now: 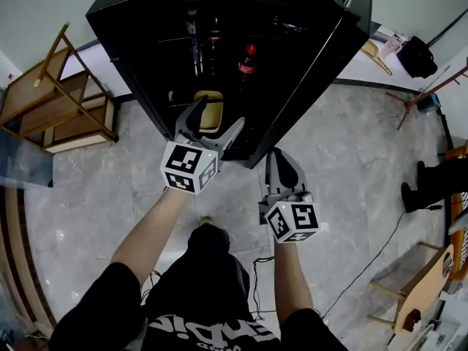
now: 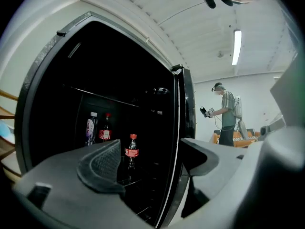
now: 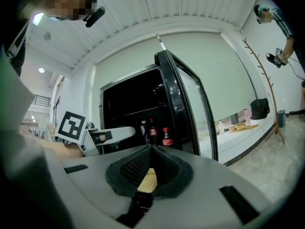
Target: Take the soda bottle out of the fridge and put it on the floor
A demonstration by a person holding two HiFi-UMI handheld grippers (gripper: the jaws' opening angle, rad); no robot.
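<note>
I count two tongs in front of me and three bottles in the one fridge (image 1: pixel 146 20), whose door (image 2: pixel 185 123) stands open. The left gripper (image 1: pixel 218 115) is released: in the left gripper view its two jaws stand wide apart and nothing touches the pads. It is held level at the fridge's open front.

Far beyond those jaws, seen between them, the soda bottle (image 2: pixel 131 152) with a red cap and red label stands upright on a shelf inside the fridge, apart from both tongs. To its left and further back stand two more bottles side by side: a second red-capped bottle (image 2: pixel 105 130) and a purple-labelled bottle (image 2: pixel 90 129) with a white cap. No bottle is on the floor (image 1: pixel 351 167).

The right gripper (image 1: pixel 281 156) is clenched. In the right gripper view its two pads meet in a single seam. It hangs lower and nearer my body than the left one, outside the fridge.

Low in the fridge I see one yellow thing (image 1: pixel 210 108); what it is I cannot tell. One wooden shelf unit (image 1: pixel 51 101) stands left of the fridge, and one person (image 2: pixel 228 116) stands in the far background.
</note>
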